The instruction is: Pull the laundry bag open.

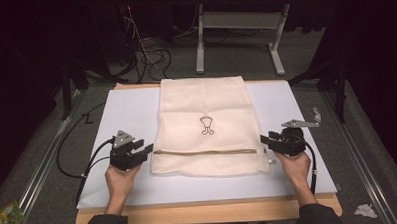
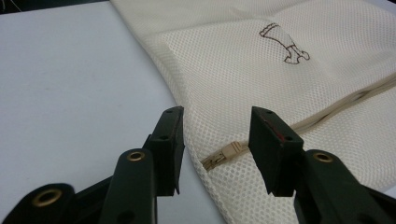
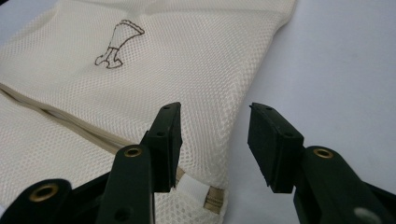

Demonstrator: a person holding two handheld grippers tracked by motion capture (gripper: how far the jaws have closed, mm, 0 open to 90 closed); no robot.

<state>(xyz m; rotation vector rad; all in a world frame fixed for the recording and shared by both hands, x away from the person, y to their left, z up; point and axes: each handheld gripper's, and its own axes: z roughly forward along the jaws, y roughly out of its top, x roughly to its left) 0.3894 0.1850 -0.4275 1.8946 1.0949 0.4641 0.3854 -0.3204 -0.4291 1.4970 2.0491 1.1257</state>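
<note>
Two black grippers flank a cream mesh laundry bag (image 1: 207, 126) lying flat on the white tabletop (image 1: 129, 112). On the left, the left gripper (image 1: 144, 149) sits just beside the bag's edge, jaws apart with nothing pinched; the beige zipper end (image 2: 224, 154) lies between them. Across the bag's middle sits a small brown embroidered emblem (image 1: 206, 125). On the right, the right gripper (image 1: 266, 139) points at the bag's other edge, jaws apart and clamping nothing.
</note>
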